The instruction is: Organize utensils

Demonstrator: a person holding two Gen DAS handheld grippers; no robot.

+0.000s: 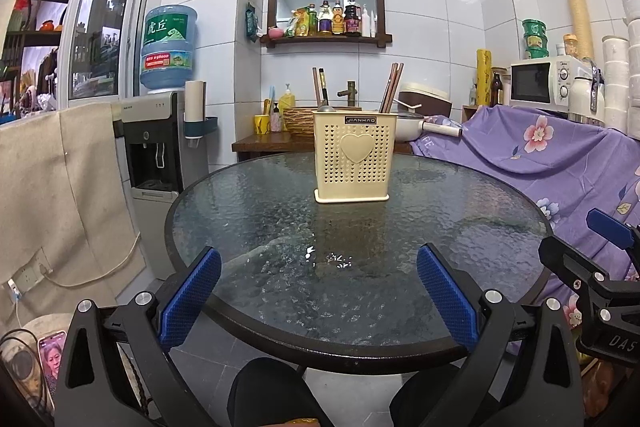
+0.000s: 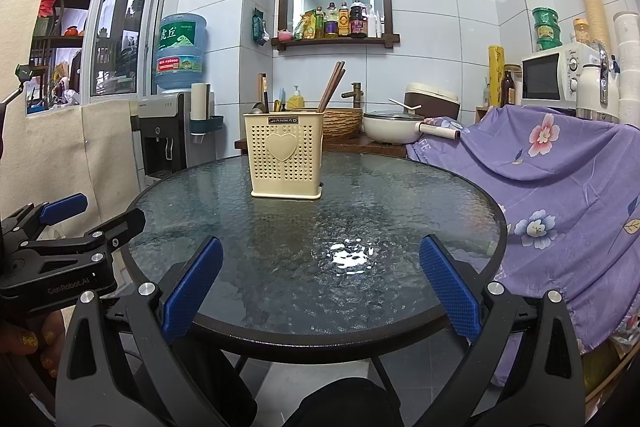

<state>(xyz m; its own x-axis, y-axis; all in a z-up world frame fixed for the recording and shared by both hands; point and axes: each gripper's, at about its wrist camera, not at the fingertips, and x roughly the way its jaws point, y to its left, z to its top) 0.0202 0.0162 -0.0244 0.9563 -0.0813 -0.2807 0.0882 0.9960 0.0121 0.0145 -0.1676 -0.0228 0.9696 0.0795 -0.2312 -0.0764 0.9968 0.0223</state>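
Cream plastic, the utensil holder (image 1: 354,155) stands upright at the far side of my glass table (image 1: 248,211), chopsticks (image 1: 391,87) already in it. My left gripper (image 1: 319,301) hangs spread and empty at the near rim; my right gripper (image 2: 320,293) likewise, released. No loose utensil shows on the tabletop. I judge a careless reach could tip the light holder. Further right, purple floral cloth (image 2: 560,179) crowds the table's edge.

utensil holder (image 1: 353,155) hiding chopsticks' (image 1: 392,87) lower ends (contents unclear), phone (image 1: 52,355) partly hidden
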